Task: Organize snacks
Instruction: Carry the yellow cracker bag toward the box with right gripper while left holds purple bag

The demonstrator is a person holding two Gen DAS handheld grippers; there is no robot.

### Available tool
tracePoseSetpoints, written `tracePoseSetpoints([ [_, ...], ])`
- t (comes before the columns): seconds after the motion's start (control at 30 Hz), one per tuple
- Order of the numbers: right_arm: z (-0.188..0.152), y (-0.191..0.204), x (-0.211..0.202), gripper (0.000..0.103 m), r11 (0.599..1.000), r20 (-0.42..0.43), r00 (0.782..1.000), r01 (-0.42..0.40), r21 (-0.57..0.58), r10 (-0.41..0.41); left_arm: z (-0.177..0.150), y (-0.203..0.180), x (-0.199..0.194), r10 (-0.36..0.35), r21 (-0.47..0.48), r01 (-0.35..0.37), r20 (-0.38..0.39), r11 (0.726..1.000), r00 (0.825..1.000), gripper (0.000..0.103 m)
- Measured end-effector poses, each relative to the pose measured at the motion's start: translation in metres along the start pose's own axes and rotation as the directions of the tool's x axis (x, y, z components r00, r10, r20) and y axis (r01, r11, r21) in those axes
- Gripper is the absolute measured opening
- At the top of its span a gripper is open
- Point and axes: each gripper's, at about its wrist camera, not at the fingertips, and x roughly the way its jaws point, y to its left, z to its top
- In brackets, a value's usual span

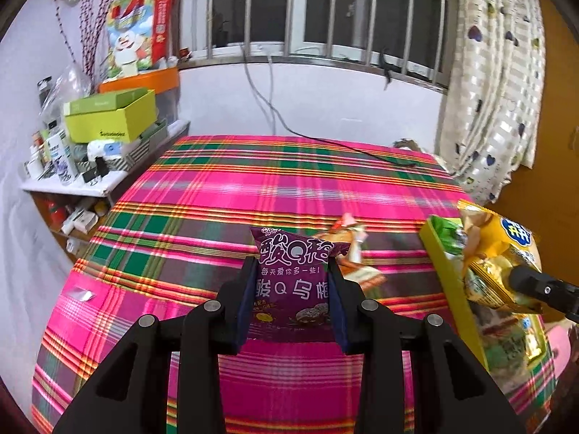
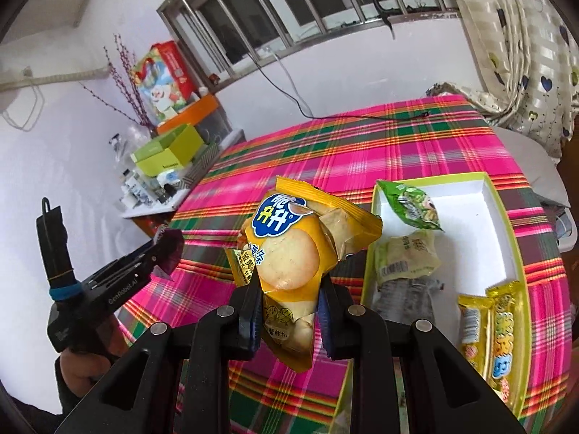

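Our left gripper (image 1: 295,289) pinches a light, crinkly purple snack packet (image 1: 294,282) at frame centre; our right gripper (image 2: 287,311) clamps a yellow cracker packet (image 2: 289,249), fragile inside, best held by its edges.

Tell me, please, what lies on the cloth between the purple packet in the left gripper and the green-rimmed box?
In the left wrist view, one loose snack packet lies on the plaid cloth between the purple packet and the box; its details are blurred.

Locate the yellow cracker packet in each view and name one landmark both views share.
Left wrist view: far right edge, yellow cracker packet held in the right gripper.
Right wrist view: centre, clamped between the fingers.
Shared landmark: the barred window above the plaid cloth.
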Motion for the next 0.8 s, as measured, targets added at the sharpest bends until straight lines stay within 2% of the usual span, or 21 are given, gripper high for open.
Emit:
tracePoseSetpoints([
  [0.37,-0.013,-0.014,-0.024,0.023,1.0,0.012,1.0,-0.014,0.023,0.014,-0.009,-0.029,-0.008,-0.087,0.025,0.088,-0.034,0.996,0.996,0.037],
  [0.57,-0.015,-0.02,-0.031,0.023,0.999,0.018,1.0,-0.008,0.034,0.007,-0.014,-0.044,-0.009,-0.19,0.022,0.192,-0.061,0.981,0.98,0.037],
  [0.8,-0.021,-0.034,-0.035,0.023,0.998,0.013,1.0,0.011,0.061,-0.012,-0.015,-0.063,-0.006,-0.259,0.035,0.263,-0.087,0.964,0.962,0.037],
])
